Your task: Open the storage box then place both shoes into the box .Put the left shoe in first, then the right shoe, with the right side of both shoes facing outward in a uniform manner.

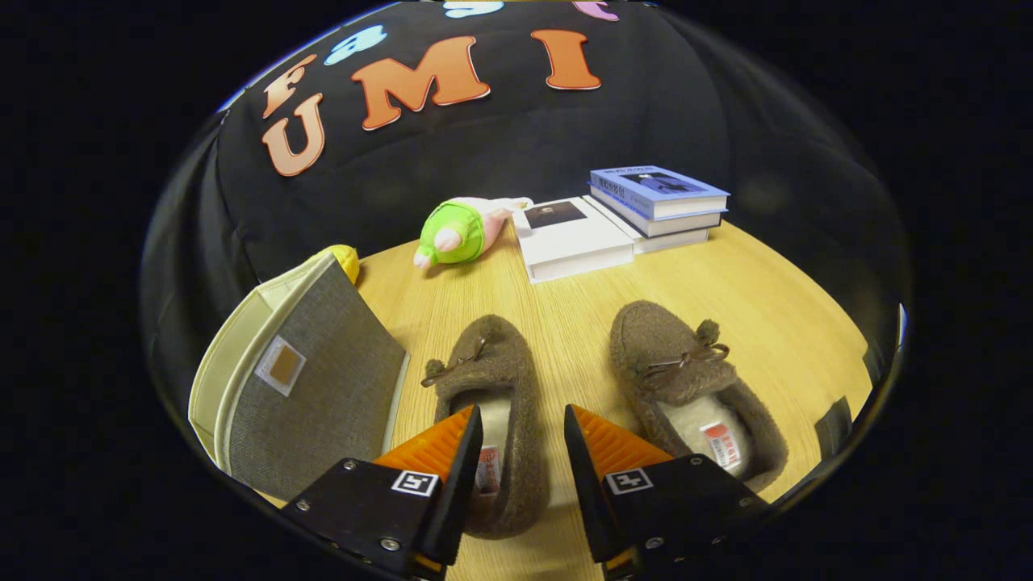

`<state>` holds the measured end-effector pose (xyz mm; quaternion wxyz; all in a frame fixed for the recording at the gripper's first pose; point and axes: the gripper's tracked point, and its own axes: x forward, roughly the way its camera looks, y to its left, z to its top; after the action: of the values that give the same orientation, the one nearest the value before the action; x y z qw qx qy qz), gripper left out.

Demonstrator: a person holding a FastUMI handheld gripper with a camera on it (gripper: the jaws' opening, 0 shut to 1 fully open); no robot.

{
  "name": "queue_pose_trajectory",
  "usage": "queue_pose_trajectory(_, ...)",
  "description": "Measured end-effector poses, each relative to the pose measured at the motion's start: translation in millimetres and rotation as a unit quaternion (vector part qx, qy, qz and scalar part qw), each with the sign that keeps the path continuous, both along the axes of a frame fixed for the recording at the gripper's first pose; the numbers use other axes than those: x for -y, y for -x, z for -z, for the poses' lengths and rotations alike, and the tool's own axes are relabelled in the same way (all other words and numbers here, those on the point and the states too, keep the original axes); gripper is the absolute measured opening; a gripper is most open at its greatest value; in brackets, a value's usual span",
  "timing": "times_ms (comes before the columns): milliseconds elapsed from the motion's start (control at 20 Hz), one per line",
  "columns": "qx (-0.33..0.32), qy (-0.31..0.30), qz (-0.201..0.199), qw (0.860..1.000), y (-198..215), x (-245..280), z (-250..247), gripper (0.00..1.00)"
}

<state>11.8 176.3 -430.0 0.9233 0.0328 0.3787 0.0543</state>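
Two brown fuzzy slippers with bows lie side by side on the wooden table (775, 307), toes pointing away from me. My gripper (523, 415) hangs over the left slipper (492, 363). One finger is over the slipper's opening and the other is outside its right wall, so the wall lies between them with a gap on both sides, and the gripper is open. The right slipper (670, 355) lies apart, just right of the fingers. A grey fabric storage box (323, 387) with a cream rim stands left of the fingers, its grey panel tilted up.
Beyond the slippers lie a green and pink plush toy (456, 232), a white book (573, 238) and a stack of books with a blue one on top (658, 198). A yellow object (345, 258) peeks from behind the box.
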Motion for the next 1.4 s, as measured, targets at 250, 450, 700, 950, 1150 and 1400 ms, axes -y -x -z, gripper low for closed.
queue_pose_trajectory(250,-0.044,-0.015,0.021,0.999,7,-6,22,0.34)
queue_pose_trajectory(450,-0.040,-0.013,0.046,0.998,4,1,12,0.04)
queue_pose_trajectory(700,-0.027,-0.039,0.065,0.997,4,-2,-29,0.03)
queue_pose_trajectory(950,0.013,-0.053,0.069,0.996,-2,-19,-94,0.03)
queue_pose_trajectory(1150,0.038,-0.082,0.077,0.993,0,-47,-144,0.02)
queue_pose_trajectory(1400,0.048,-0.098,0.066,0.992,1,-92,-176,0.03)
